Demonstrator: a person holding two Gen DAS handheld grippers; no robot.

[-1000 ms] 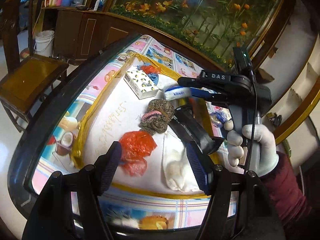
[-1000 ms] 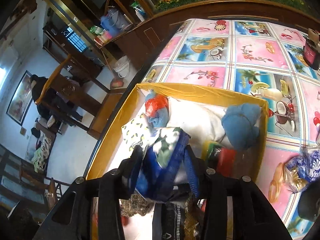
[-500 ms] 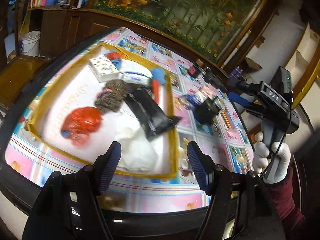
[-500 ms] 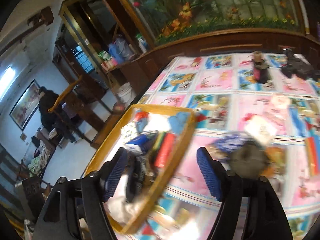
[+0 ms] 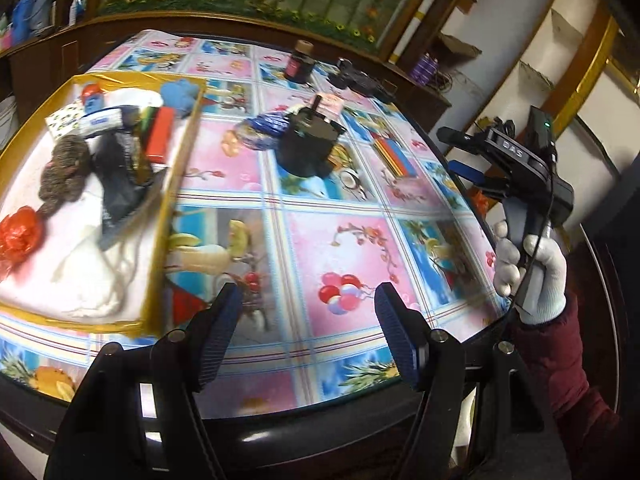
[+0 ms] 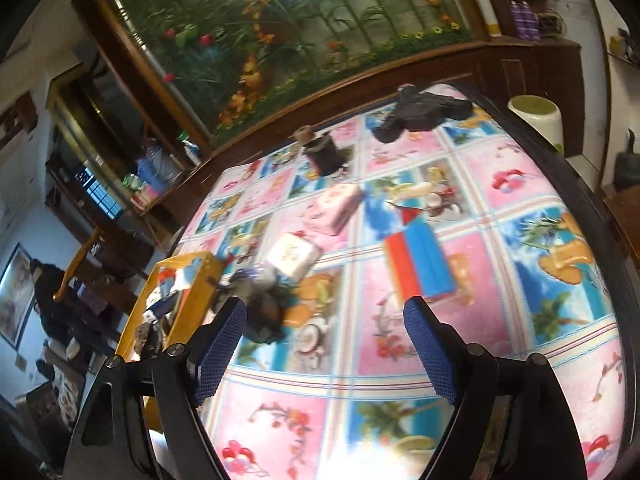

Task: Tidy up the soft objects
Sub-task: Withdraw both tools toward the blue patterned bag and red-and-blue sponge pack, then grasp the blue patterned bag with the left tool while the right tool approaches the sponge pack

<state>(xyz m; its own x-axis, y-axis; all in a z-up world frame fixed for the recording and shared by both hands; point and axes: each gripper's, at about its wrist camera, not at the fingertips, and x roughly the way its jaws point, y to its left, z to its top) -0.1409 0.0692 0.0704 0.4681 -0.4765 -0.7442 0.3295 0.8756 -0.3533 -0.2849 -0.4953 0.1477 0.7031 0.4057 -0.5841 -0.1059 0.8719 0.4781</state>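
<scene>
Left wrist view: the left hand-held gripper [image 5: 308,328] hangs spread and empty over the bench [image 5: 340,248]. The yellow tray [image 5: 176,176] of soft things lies far left; the red-and-blue pack [image 5: 394,156] sits right of that tray, nearer the right hand-held gripper [image 5: 460,152], marked "DAS".

Right wrist view: its jaws are opening, empty; the pack [image 6: 420,264] lies just ahead, long axis pointing away.
</scene>
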